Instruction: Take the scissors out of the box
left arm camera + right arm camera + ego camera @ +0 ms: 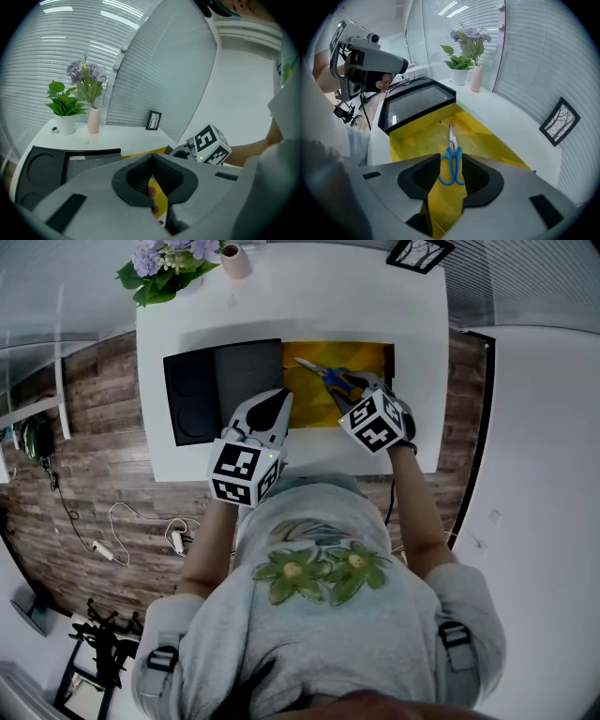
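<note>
Scissors (322,375) with blue handles lie flat on the floor of the yellow-lined box (314,413), blades pointing to the far left. My right gripper (354,388) hangs steeply down over the handles. In the right gripper view the blue handles of the scissors (451,161) show in the gap between the jaws, which stand wide and apart from them, so the right gripper (451,158) is open. My left gripper (279,399) hovers at the box's near left corner, tips together and nothing held. In its own view the left gripper (152,158) is shut over the yellow lining.
The box's black lid (220,385) lies open to the left on the white table (422,324). A potted plant (164,268), a pink vase (234,261) and a small picture frame (419,253) stand along the far edge. Wooden floor lies to the left.
</note>
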